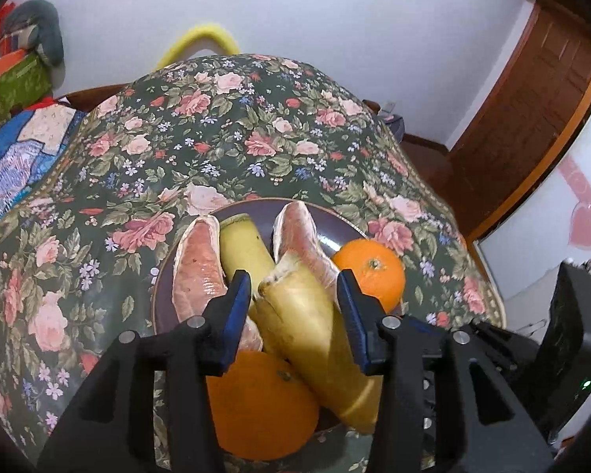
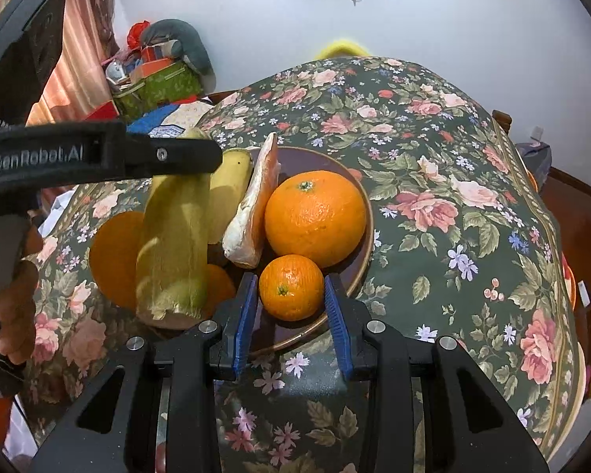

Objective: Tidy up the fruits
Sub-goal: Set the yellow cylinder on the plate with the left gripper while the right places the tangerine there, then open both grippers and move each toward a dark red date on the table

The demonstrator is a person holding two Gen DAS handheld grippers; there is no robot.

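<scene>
Fruit is being put on a round dark brown plate [image 2: 364,213]. A long yellow banana piece [image 1: 315,327] sits between the spread blue pads of the left gripper [image 1: 293,307], above the plate. It cannot be told if the pads are touching it. A small round orange [image 2: 291,287] sits on the plate's near side, between the wide-spread pads of the right gripper [image 2: 290,311], and it is not squeezed.

A big round orange [image 2: 315,218], pink pomelo wedges [image 1: 199,260] and a second yellow banana piece [image 1: 244,248] are lying on the plate too. Another orange [image 1: 256,402] is seen below the left gripper.

Next, it seems the banana piece should be set down softly in a free spot and the pads drawn back slowly, so nothing rolls off.

The plate rests on a dark green cloth with pink roses [image 2: 453,197] over a table. A white wall [image 1: 335,12] and a brown wooden door [image 1: 532,118] are seen behind.
</scene>
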